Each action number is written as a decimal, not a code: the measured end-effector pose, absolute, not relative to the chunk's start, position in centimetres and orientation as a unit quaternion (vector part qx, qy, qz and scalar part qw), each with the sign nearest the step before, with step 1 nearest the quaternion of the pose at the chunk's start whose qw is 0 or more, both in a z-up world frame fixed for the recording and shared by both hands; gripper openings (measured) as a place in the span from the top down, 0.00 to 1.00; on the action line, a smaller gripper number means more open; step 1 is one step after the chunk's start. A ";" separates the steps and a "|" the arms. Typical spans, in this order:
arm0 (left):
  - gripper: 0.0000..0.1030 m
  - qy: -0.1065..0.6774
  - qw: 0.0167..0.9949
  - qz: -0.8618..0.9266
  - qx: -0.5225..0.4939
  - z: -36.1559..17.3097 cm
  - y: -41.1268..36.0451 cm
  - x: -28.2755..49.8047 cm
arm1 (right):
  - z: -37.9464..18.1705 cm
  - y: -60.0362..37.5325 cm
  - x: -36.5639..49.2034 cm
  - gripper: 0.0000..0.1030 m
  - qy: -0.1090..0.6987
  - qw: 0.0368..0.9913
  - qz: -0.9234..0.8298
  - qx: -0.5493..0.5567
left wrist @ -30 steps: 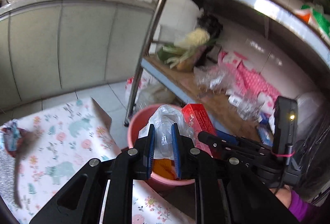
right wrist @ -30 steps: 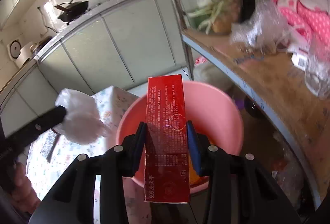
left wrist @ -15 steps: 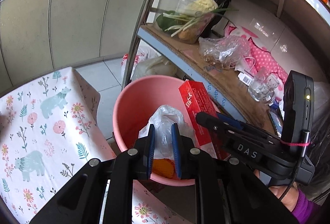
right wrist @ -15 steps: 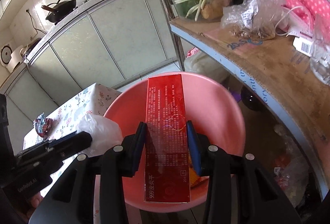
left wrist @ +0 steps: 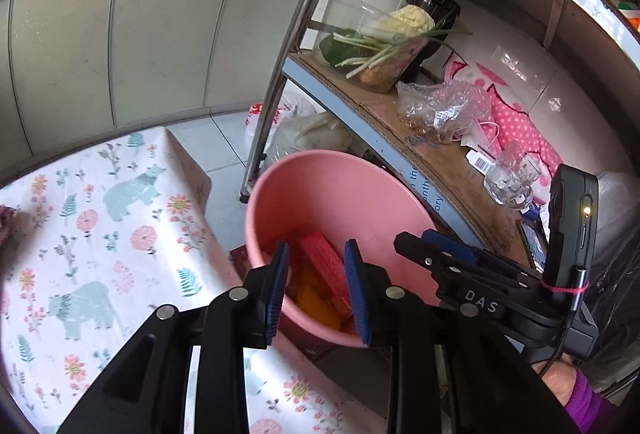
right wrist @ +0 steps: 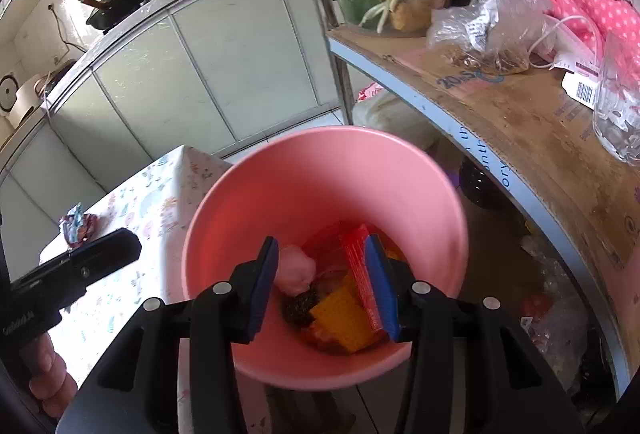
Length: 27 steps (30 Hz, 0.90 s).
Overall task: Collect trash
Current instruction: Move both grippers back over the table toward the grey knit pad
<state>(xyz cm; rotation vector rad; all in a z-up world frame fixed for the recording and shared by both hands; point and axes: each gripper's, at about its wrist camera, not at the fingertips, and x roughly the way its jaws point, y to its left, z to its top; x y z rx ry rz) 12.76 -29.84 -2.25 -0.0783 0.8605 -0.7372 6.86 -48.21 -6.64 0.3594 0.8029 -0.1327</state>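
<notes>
The pink bucket (left wrist: 340,170) (right wrist: 320,138) stands on the floor between the table and the rack. Inside lie a red box (left wrist: 324,262) (right wrist: 358,266), a crumpled plastic bag (right wrist: 294,270) and orange scraps (right wrist: 340,318). My left gripper (left wrist: 316,290) hovers over the bucket's near rim; its jaws are opening with nothing pressed between them. My right gripper (right wrist: 322,274) hangs above the bucket mouth, jaws also opening, and the red box has dropped below its right pad. In the left wrist view the right gripper (left wrist: 416,238) reaches in from the right. A foil wrapper (right wrist: 78,228) lies on the table.
A table with a floral cloth (left wrist: 100,234) borders the bucket on the left. A metal rack post (left wrist: 280,74) and a low shelf (left wrist: 440,162) with vegetables, bags and a glass mug (left wrist: 508,178) stand close behind and right. White bags sit on the floor under the shelf.
The left jaws widened and the plastic bag dropped from them into the bucket. The right jaws let go of the red box, which now lies in the bucket. The left gripper sank lower.
</notes>
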 end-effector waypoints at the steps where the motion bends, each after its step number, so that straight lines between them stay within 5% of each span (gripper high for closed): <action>1: 0.70 0.406 0.845 -0.347 -0.037 -2.0 -29.4 12.6 | -6.5 -48.0 6.7 0.55 0.389 0.903 -0.063 0.173; 4: 0.59 0.405 0.849 -0.338 -0.041 -1.6 -28.0 12.1 | -5.9 -46.5 6.1 0.55 0.391 0.904 -0.053 0.166; 17: 0.58 0.404 0.867 -0.291 -0.029 -1.2 -21.2 9.0 | -4.2 -37.4 4.6 0.55 0.398 0.908 0.038 0.123; 27: 0.58 0.394 0.900 -0.175 -0.064 -1.2 -8.5 9.1 | -4.6 -29.2 6.1 0.55 0.425 0.892 0.122 0.089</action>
